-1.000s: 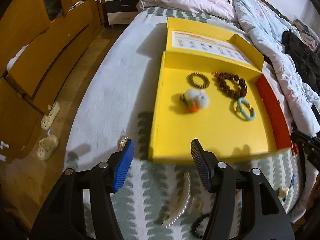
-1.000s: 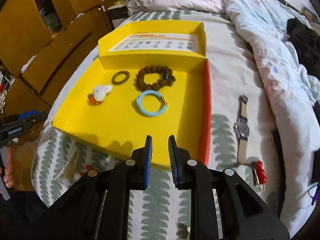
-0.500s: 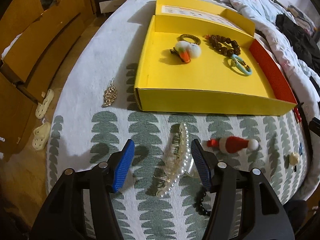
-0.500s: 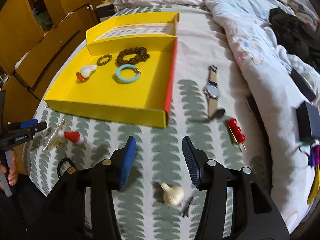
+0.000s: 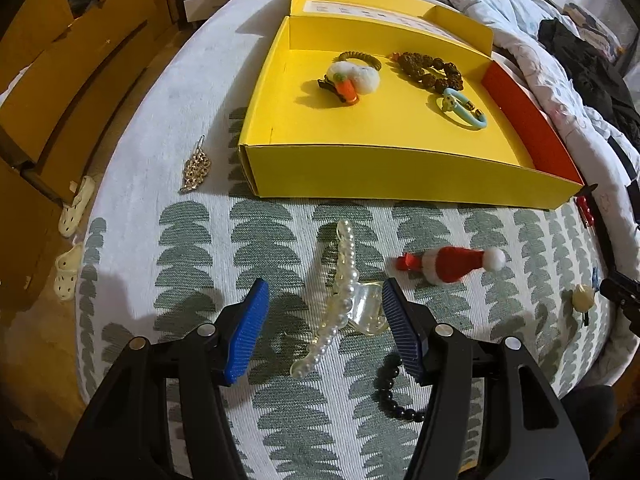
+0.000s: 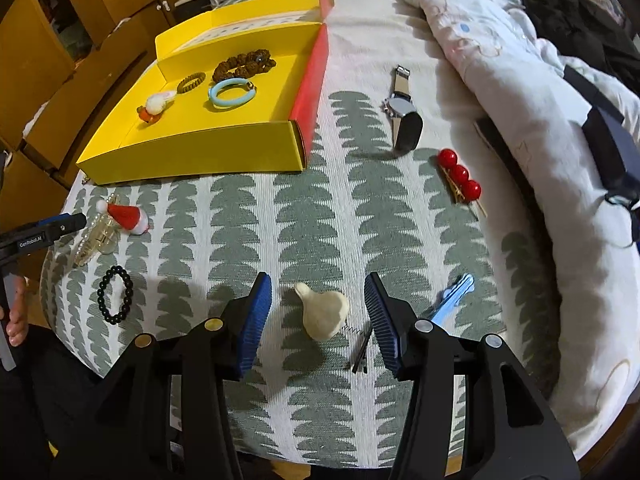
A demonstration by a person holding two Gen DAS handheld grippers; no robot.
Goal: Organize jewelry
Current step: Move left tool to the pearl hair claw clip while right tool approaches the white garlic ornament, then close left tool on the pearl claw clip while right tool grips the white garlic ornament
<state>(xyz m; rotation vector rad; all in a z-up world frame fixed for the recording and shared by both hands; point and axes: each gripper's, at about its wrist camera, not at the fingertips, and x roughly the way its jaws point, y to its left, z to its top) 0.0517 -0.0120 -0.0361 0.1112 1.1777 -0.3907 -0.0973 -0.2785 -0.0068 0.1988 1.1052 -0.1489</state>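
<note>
A pearl hair claw lies on the leaf-patterned bedspread between the blue pads of my left gripper, which is open and not touching it. In the right wrist view a cream pear-shaped hair clip sits between the pads of my right gripper, also open, with gaps on both sides. The yellow box beyond holds a blue bangle, a brown bead bracelet, a coil hair tie and a white plush clip.
Loose on the bed are a Santa hat clip, a black bead bracelet, a gold earring, a watch, a red ball hairpin and a blue clip. A quilt lies right; the bed edge is close.
Both grippers drew back from over the yellow box to the near part of the bed and sank. The right jaws went from nearly shut to open.
</note>
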